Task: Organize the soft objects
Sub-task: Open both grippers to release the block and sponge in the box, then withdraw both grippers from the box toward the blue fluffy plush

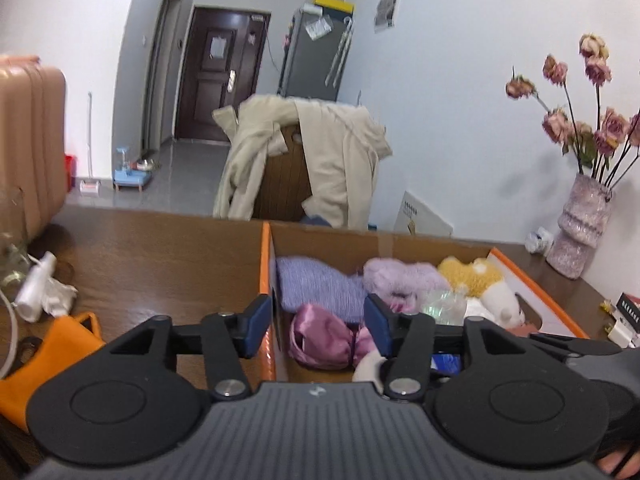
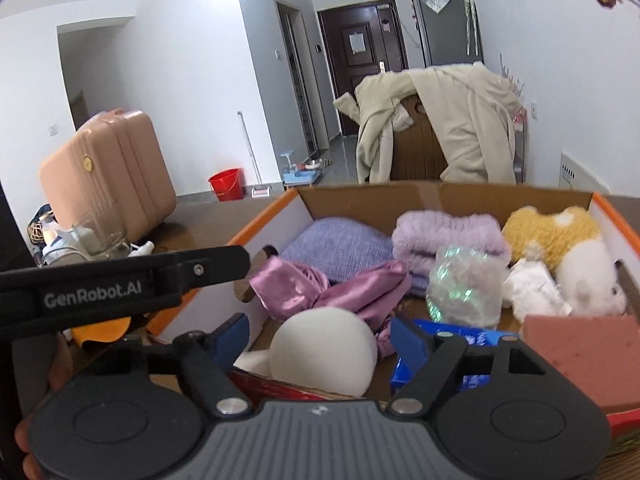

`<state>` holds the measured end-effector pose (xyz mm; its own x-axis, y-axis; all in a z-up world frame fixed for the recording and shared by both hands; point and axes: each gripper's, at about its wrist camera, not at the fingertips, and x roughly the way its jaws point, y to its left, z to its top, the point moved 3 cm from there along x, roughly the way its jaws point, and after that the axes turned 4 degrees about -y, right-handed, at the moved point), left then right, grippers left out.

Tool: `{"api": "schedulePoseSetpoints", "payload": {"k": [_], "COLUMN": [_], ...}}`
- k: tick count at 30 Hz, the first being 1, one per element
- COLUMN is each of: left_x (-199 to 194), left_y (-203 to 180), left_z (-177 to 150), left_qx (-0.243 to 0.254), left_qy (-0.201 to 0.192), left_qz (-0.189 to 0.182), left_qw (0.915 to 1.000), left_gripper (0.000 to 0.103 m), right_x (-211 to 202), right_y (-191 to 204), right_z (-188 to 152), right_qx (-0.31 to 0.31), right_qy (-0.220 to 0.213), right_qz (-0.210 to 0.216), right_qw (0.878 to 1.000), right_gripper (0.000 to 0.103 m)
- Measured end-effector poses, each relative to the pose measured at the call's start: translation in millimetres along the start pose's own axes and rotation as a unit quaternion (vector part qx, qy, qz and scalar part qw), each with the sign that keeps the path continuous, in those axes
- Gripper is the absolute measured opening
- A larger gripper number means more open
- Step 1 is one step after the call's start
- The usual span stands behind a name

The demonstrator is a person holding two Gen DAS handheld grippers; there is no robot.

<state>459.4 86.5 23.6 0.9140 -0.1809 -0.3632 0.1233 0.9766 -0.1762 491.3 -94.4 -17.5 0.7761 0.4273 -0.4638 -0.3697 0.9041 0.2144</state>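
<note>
Right gripper, jaws apart, apparently straddles a white ball inside the cardboard box.

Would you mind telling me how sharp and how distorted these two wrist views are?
Left wrist view: fisheye bends the walls, dark vignette in the upper corners, the white bottle at left smeared. Right wrist view: same bending, the cardboard box fairly sharp, glare on the white wall.

Counter: brown wood.
Box: open cardboard, orange-edged, standing on it.
Vase: far right corner, with dried roses.
Left side: white bottle, orange cloth, clear glass.
Right edge: small packets, blurred.
</note>
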Motion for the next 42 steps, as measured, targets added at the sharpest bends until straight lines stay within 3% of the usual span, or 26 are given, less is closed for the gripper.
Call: {"api": "schedulePoseSetpoints", "payload": {"k": [10,18,25,31,37,42], "left_x": [-89,-173,-242,-287,-300,-290], "left_y": [-19,-57,-94,-109,-113,-116], "left_z": [24,15,-31,-76,-105,-109], "left_qx": [0.037,0.075,0.085,0.043,0.033,0.031], "left_qy": [-0.045,-0.078,-0.106,-0.105,-0.077,-0.065], "left_qz": [0.015,0.005,0.011,0.003,-0.002,-0.004], "left_qw": [0.9982,0.9941,0.9907,0.9935,0.9965,0.9974], "left_gripper": [0.071,0.084,0.098,0.101,0.101,0.101], "right_x": [-118,-218,-283,-321,-351,-349], "right_y": [-15,-8,-3,8,13,11], "right_z": [37,33,-13,-71,-118,-132], "right_qx": [-0.011,-0.042,-0.039,-0.052,-0.026,-0.019], "right_qy": [-0.079,-0.128,-0.148,-0.148,-0.138,-0.127], "right_qz": [-0.036,-0.052,-0.065,-0.063,-0.055,-0.064], "right_qw": [0.996,0.989,0.986,0.986,0.989,0.99], "right_gripper": [0.083,0.089,0.089,0.09,0.09,0.094]}}
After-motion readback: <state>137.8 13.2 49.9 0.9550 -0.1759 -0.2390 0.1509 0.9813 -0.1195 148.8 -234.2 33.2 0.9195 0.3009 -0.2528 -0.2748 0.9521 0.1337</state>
